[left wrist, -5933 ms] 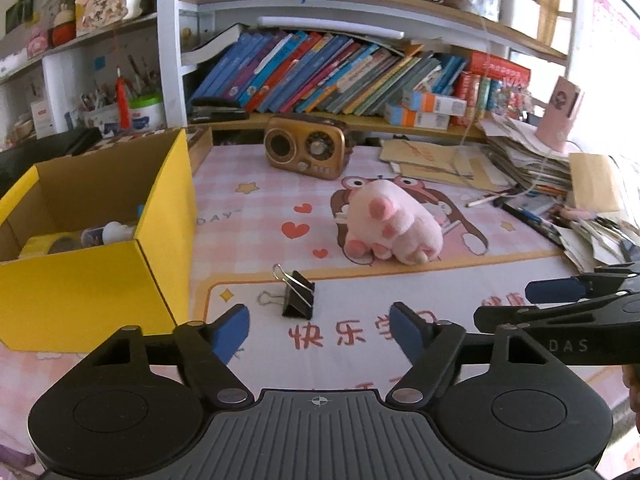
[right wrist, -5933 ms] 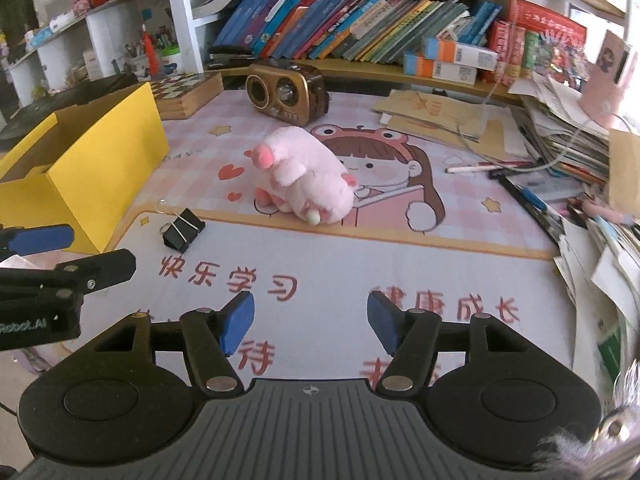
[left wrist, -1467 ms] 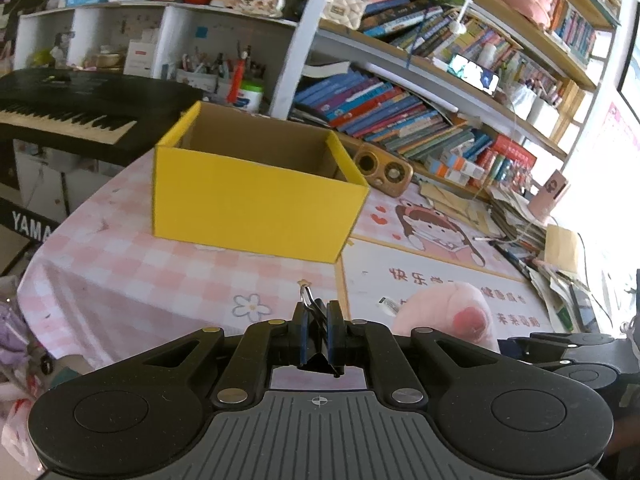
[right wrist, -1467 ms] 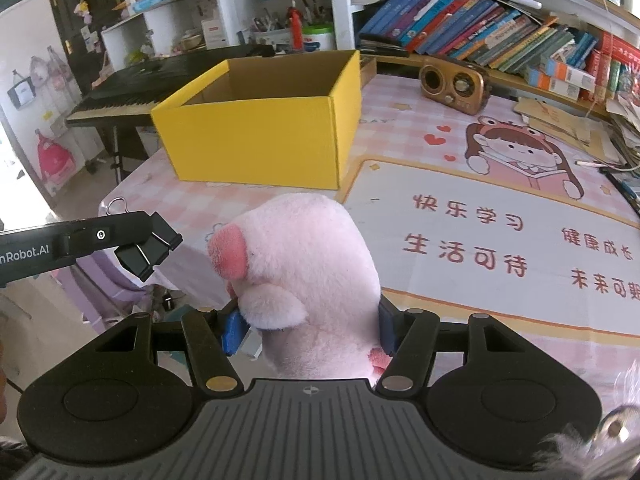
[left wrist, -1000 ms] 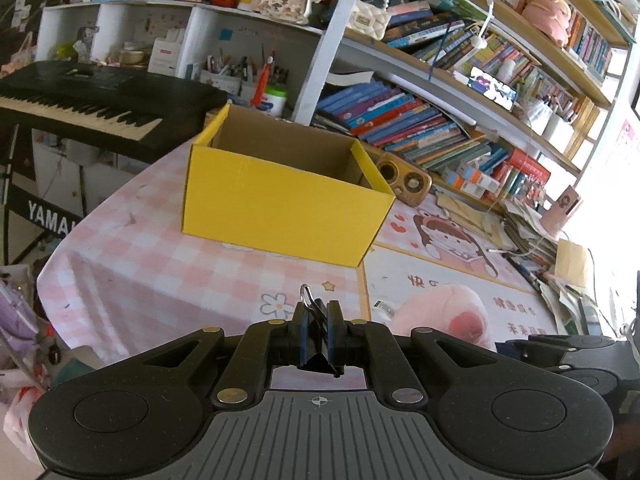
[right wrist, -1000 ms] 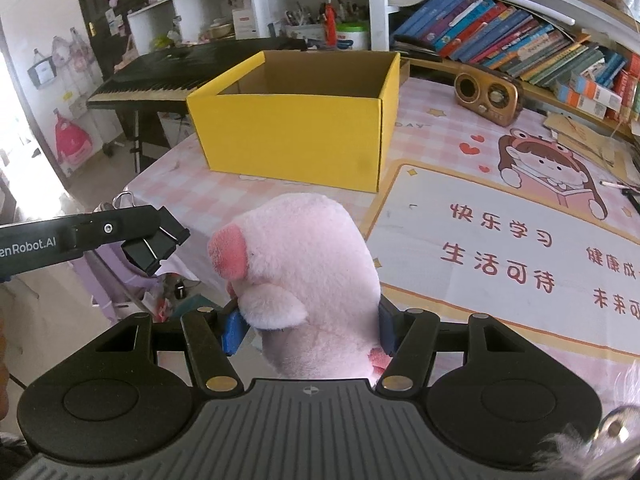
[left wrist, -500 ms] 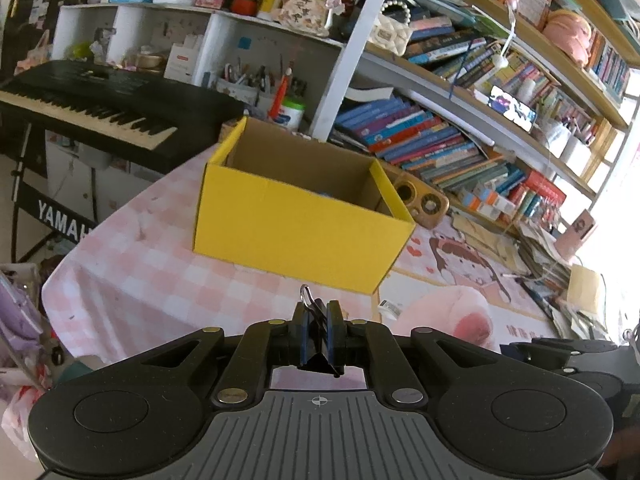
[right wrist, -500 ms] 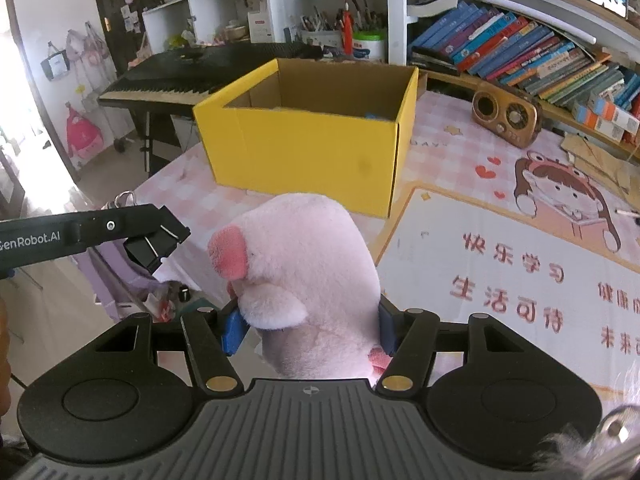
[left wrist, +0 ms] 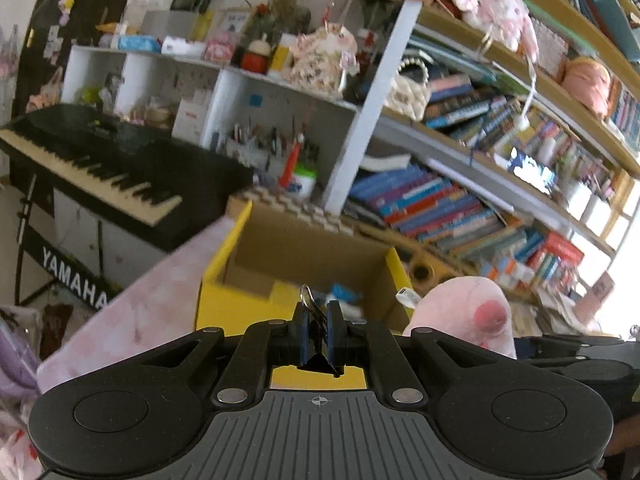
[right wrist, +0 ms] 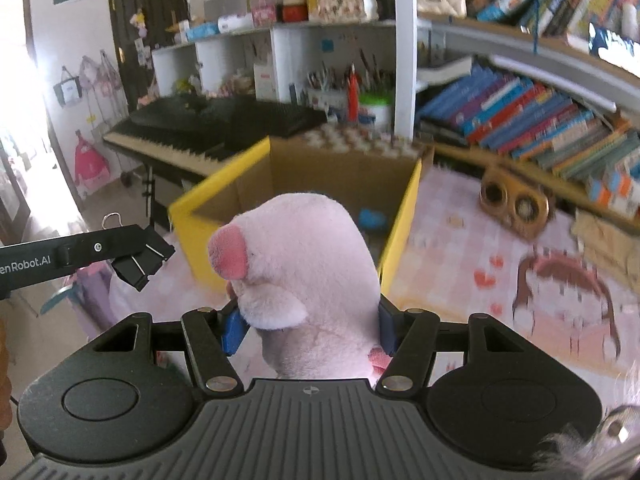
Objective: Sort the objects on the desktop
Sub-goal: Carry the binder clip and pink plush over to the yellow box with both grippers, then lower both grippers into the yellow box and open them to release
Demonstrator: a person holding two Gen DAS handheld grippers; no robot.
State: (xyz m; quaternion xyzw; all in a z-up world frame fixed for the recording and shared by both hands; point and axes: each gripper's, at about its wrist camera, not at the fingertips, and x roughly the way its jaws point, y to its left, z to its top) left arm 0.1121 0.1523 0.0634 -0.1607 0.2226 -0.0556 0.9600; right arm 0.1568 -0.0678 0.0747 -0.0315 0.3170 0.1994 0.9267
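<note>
My left gripper [left wrist: 319,338] is shut on a black binder clip [left wrist: 318,334] whose wire loop sticks up between the blue pads. From the right wrist view the same binder clip [right wrist: 141,261] hangs at the tip of the left gripper, left of the box. My right gripper [right wrist: 306,326] is shut on a pink plush pig [right wrist: 302,268], which fills the space between its blue pads [right wrist: 232,330]. The plush pig [left wrist: 464,312] also shows at the right of the left wrist view. Just ahead stands an open yellow cardboard box [left wrist: 240,292] [right wrist: 400,220] with small items on its floor.
The box stands on a desk with a pink checked cloth [right wrist: 460,236]. A black keyboard piano [left wrist: 100,176] stands beyond the desk's left edge. Behind the box are a white shelf unit with pen cups [right wrist: 352,96], rows of books [right wrist: 520,120] and a small brown radio [right wrist: 514,204].
Both grippers have moved closer to the yellow box and slightly up, each keeping its hold. The box now looms larger, and its inside shows past the clip and the pig.
</note>
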